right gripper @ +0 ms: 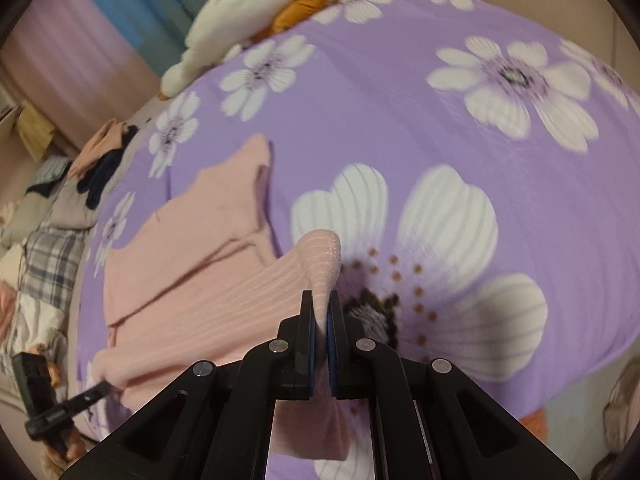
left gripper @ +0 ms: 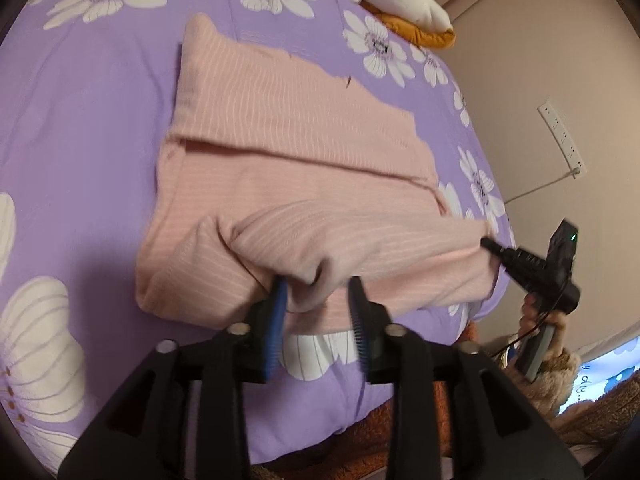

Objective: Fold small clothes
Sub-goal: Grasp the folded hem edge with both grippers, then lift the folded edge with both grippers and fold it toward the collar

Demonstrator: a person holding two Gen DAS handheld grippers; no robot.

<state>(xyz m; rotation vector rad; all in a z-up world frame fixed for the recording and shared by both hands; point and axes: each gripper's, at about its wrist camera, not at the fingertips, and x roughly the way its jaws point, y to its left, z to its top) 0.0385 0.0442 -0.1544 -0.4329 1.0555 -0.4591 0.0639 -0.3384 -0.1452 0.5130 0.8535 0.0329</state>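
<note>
A pink ribbed-knit top [left gripper: 288, 168] lies partly folded on a floral purple bed [right gripper: 400, 120]. The right tool [right gripper: 319, 320] is clamped on its hem corner; the left tool [left gripper: 318, 300] stands apart around a fold. Soft, light, limp knit, probably best gripped at edges.

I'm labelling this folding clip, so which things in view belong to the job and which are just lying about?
Part of the job:
- pink top, partly folded
- right gripper, shut on its cuff
- left gripper, at its near edge

Just lying about:
- flowered bedspread
- white and orange plush toy
- pile of clothes
- wall power strip
</note>
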